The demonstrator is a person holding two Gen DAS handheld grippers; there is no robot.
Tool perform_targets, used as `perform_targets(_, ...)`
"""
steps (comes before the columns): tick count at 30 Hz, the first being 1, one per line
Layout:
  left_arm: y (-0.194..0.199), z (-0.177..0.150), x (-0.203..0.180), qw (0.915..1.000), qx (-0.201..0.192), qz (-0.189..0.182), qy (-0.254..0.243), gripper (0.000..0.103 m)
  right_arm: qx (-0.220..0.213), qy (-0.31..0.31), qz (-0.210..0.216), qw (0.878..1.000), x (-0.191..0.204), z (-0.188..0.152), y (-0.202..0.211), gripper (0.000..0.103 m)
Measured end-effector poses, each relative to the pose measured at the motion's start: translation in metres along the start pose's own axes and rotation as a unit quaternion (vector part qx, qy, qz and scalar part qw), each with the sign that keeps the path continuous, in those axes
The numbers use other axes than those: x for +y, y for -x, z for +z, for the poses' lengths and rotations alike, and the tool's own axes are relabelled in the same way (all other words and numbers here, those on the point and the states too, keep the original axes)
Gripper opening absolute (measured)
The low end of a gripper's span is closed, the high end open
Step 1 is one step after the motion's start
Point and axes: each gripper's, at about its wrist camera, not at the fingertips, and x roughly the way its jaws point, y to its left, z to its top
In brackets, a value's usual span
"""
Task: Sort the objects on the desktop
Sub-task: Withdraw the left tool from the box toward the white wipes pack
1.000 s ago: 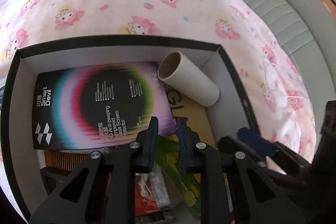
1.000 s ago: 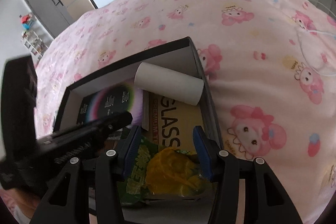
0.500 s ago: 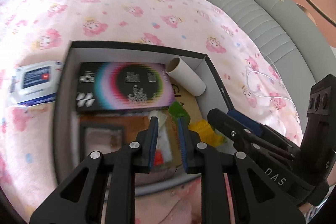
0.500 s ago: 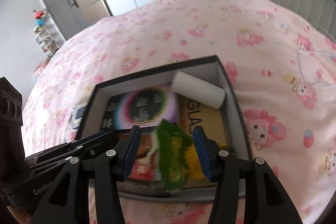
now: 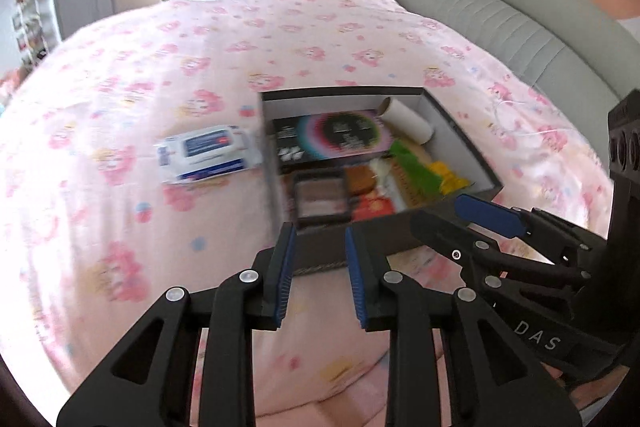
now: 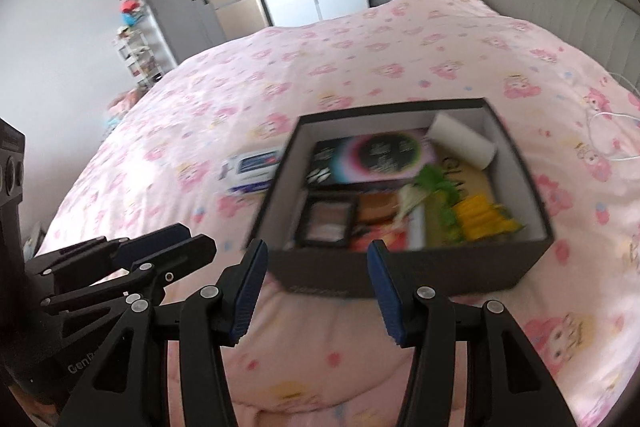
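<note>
Here, nearest to the cameras, the left tool [image 5: 318, 269] stands with a narrow gap between its blue pads and nothing in it; its jaws have just been opening. The right tool [image 6: 316, 291] is about half open and also holds nothing. Both hang above the pink bedspread [image 5: 120, 75], just in front of the black box [image 6: 400, 279], so I judge they are pulled back to choose the next thing. Inside the box lie a small framed tray [image 6: 326, 221], a green and yellow packet [image 6: 476, 211], a dark flat package with a coloured ring [image 6: 380, 153] and, at the far corner, a cardboard tube [image 6: 464, 141], packed side by side to use the room. Left of the box, a blue and white wipes pack [image 5: 208, 153] lies on the bed, not yet sorted, it seems.
</note>
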Motion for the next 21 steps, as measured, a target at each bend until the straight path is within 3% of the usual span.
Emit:
perform_targets(10,0.034,-0.033,0.065,0.9983,0.003,0.031,0.049,0.026,0.020,0.064,0.026,0.997,0.075,-0.014,-0.011,0.048)
perform_targets(16,0.042,-0.040,0.084,0.9972,0.000,0.043,0.062,0.028,0.031,0.080,0.043,0.995,0.095,-0.019,-0.018,0.048)
perform_targets(21,0.038,-0.045,0.096,0.9959,-0.002,0.041,0.080,0.029,0.039,0.104,0.033,0.993,0.104,-0.019,-0.026,0.048)
